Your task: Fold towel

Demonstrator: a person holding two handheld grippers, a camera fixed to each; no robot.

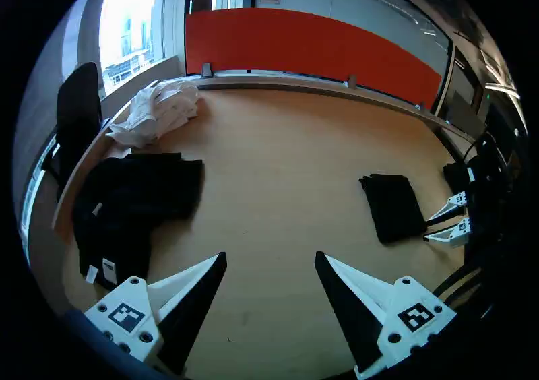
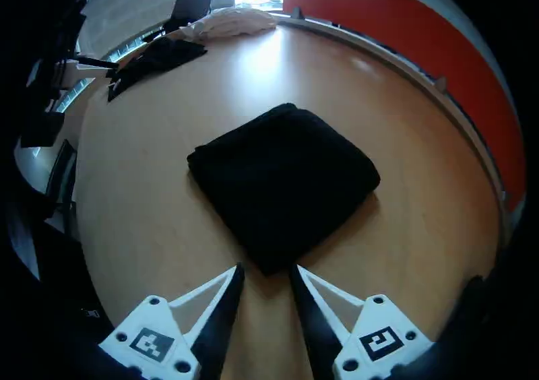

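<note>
Left gripper view: left gripper (image 1: 269,257) at 6 o'clock, released, fingers spread wide above bare wooden table (image 1: 283,157). Folded black towel (image 1: 392,206) at 3 o'clock, flat on table, well apart from those fingers. Right gripper (image 1: 426,230) at 3 o'clock beyond the towel, white fingers apart, tips just beside the cloth. Body of it lost in dark clutter at the rim, hand holding it hard to make out. Black cloth pile (image 1: 135,205) at 9 o'clock, low end hidden behind the left finger. White cloth heap (image 1: 158,107) at 10 o'clock, near table's far edge. Red partition (image 1: 303,46) at 12 o'clock. Dark chair (image 1: 77,110) past the table at 10 o'clock, partly cut off.

Right gripper view: right gripper (image 2: 265,270) at 6 o'clock, released, narrow gap between tips. Towel (image 2: 283,178) dead centre, near corner pointing into that gap; touching the fingers or not, cannot tell. Black cloth pile (image 2: 158,53) and white cloth heap (image 2: 232,21) at 11 o'clock, small, folds unreadable. Red partition (image 2: 418,50) at 1 to 2 o'clock, far end cut off.
</note>
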